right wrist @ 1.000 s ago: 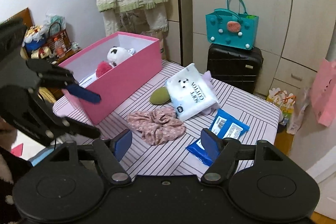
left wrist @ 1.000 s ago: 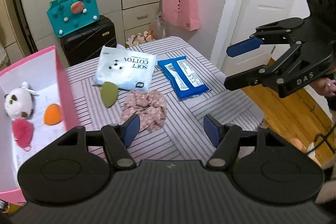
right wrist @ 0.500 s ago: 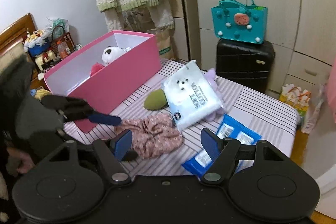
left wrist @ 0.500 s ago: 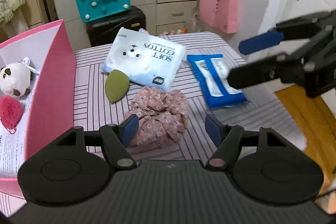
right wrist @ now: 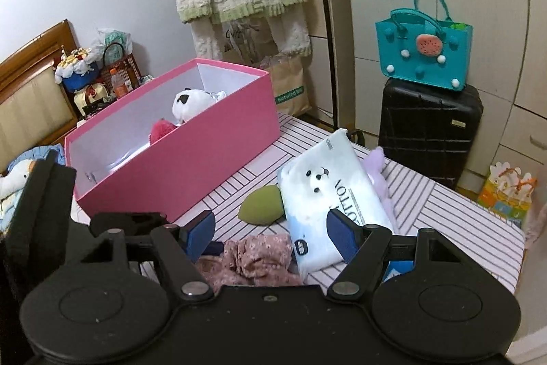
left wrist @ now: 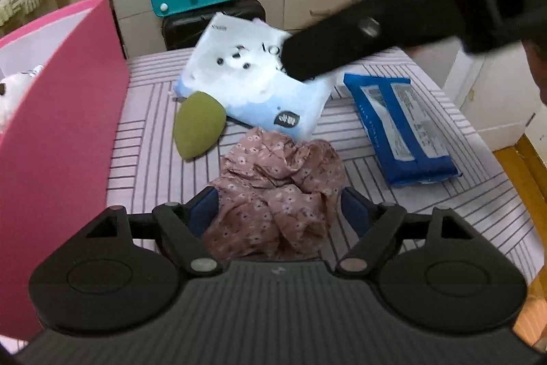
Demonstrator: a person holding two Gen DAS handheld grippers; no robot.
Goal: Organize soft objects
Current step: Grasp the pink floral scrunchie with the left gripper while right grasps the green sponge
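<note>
Inside the pink box [right wrist: 191, 166] sit two toys; my left gripper [left wrist: 278, 211] is opening astride the floral cloth [left wrist: 277, 197], right gripper [right wrist: 270, 231] agape; four items remain

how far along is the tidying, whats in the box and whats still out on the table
Done: a panda plush and a red fluffy item lie in the pink box. In hand: nothing gripped yet; the left gripper straddles the floral scrunchie with its jaws opening, and the right gripper hovers open near the cotton pack. Left on the table: scrunchie, cotton pack, green sponge, blue wipes pack.
</note>
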